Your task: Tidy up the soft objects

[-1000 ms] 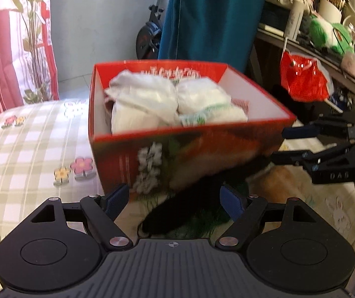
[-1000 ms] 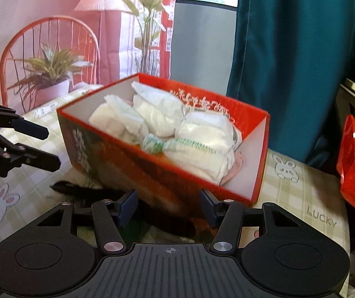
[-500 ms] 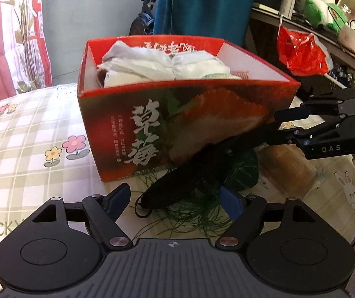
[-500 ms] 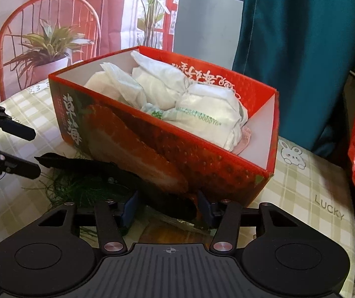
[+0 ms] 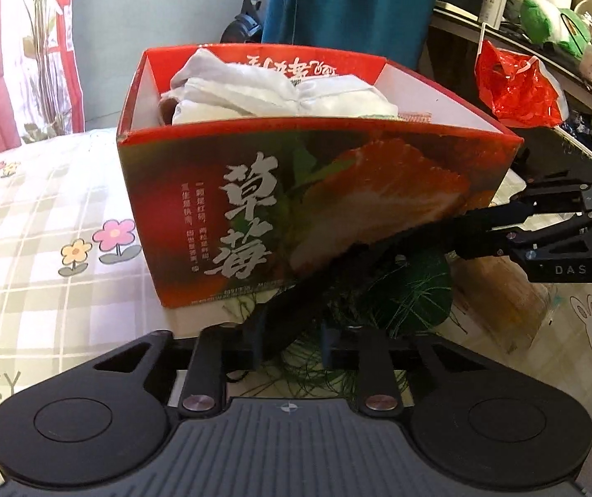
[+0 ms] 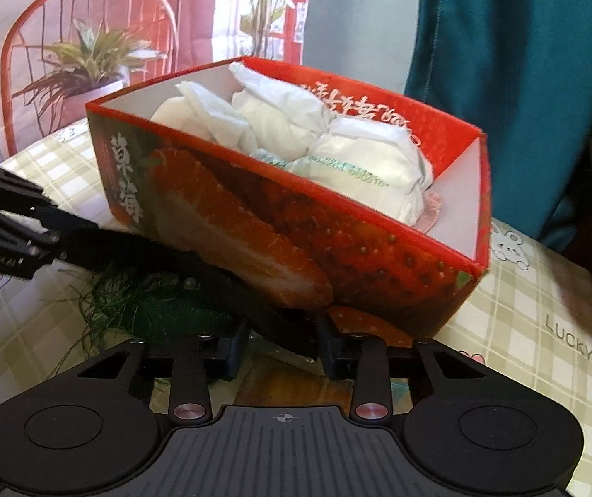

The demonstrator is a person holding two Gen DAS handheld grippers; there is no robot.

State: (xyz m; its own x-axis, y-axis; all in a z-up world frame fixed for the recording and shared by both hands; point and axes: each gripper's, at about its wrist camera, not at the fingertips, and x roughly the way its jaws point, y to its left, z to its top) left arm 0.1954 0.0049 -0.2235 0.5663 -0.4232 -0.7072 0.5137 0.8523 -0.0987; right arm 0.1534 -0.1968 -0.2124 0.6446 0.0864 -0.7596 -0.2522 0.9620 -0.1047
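Both grippers just clamped down, left gripper [image 5: 291,341] and right gripper [image 6: 281,352] each pinching an end of the long black soft thing [image 5: 362,265] lying against the red strawberry box [image 5: 304,207], so I'd guess it's about to get lifted in.

A lived-in home: checked tablecloth [image 5: 39,223], teal curtain [image 6: 515,66], cluttered shelf [image 5: 544,45], exercise bike [image 5: 246,20].

Checked tablecloth [image 5: 47,215] w/ strawberry box [image 5: 296,207] (white bundles inside), green tuft [image 5: 411,290].
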